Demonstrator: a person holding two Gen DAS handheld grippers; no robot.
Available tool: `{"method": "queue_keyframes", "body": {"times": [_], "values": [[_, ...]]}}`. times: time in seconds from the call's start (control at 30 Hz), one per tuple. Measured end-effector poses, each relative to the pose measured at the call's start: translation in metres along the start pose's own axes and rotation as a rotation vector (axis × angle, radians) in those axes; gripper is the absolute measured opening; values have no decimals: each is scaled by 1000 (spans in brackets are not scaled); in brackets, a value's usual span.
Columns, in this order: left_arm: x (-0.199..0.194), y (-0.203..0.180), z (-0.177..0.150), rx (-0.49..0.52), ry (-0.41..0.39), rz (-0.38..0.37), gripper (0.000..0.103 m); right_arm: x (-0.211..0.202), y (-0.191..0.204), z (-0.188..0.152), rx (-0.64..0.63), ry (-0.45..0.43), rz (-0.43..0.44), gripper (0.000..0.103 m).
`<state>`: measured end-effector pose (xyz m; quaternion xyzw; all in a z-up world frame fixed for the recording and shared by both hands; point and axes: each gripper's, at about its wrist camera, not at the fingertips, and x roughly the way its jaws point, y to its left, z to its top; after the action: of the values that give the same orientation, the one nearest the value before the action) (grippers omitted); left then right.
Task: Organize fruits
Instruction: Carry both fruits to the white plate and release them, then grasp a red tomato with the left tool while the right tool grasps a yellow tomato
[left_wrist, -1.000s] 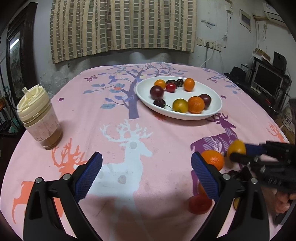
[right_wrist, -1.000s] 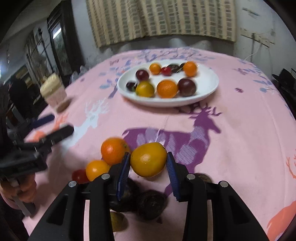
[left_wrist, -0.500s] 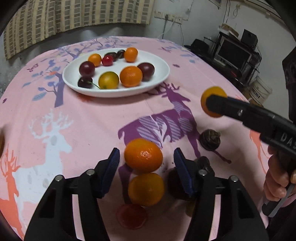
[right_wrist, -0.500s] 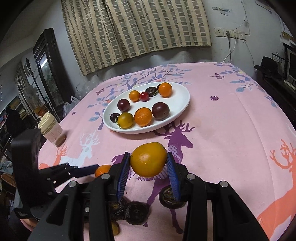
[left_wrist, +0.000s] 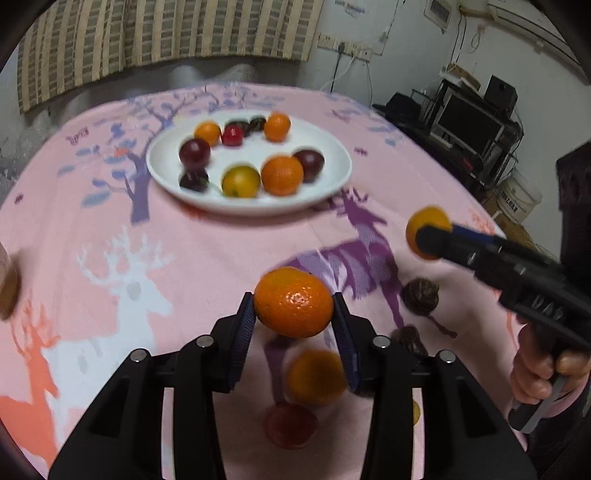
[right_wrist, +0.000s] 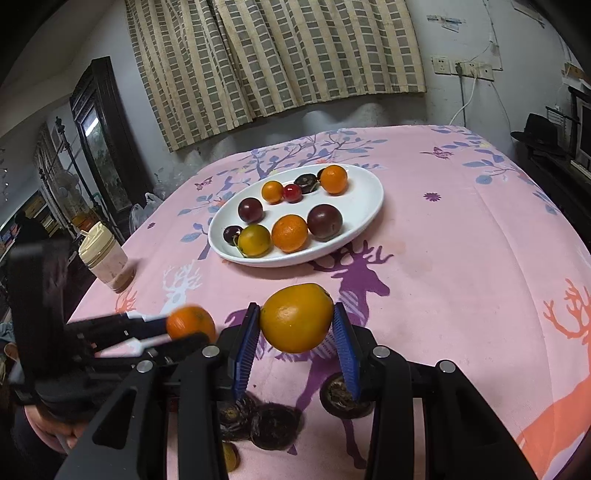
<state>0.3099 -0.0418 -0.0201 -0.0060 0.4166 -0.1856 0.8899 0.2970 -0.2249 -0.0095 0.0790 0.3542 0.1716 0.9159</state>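
Observation:
My left gripper (left_wrist: 294, 314) is shut on an orange mandarin (left_wrist: 293, 302) and holds it above the pink cloth. It also shows in the right wrist view (right_wrist: 190, 325). My right gripper (right_wrist: 296, 325) is shut on a yellow-orange citrus fruit (right_wrist: 296, 317), lifted above the cloth; the fruit also shows in the left wrist view (left_wrist: 426, 230). A white oval plate (right_wrist: 365, 199) with several fruits stands farther back (left_wrist: 332, 155). Loose on the cloth lie another orange (left_wrist: 316, 376), a red fruit (left_wrist: 290, 424) and dark brown fruits (right_wrist: 273, 424).
A cream-lidded cup (right_wrist: 105, 258) stands near the table's left edge. A dark cabinet (right_wrist: 99, 136) and curtain (right_wrist: 277, 62) are behind the table. Shelves with electronics (left_wrist: 472, 122) stand to the right.
My left gripper closed on the mandarin and lifted it off the cloth. My right gripper rose higher with its citrus fruit.

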Motion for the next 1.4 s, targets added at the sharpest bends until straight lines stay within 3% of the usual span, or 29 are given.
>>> {"method": "queue_keyframes", "body": {"times": [0.13,0.27,0.4,0.53,0.6,0.63,0.67,0.83,0.93,1.17,1.4], "values": [[-8,17,49,-6,-77,32,41,11,3,32,-16,-23,-2,40],[15,31,98,-32,-123,61,41,42,-1,74,-17,-34,-35,40],[57,42,126,-26,-83,119,41,85,-4,103,-24,6,-68,40],[84,59,134,-73,-28,130,42,118,-4,116,-46,44,-96,41],[87,62,131,-78,-14,161,58,119,-6,116,-43,30,-112,49],[83,61,128,-77,-29,188,73,116,-7,115,-35,20,-113,56],[76,60,125,-74,-51,205,81,111,-7,112,-30,8,-108,56],[24,53,93,-71,-110,189,94,71,6,85,-49,-25,-67,59],[-3,53,62,-116,-135,174,96,53,17,65,-66,-31,-64,61],[-32,64,-13,-208,-119,217,97,26,47,10,-141,23,12,65],[-43,72,-49,-204,-107,294,97,10,60,-26,-217,82,41,65]]}}
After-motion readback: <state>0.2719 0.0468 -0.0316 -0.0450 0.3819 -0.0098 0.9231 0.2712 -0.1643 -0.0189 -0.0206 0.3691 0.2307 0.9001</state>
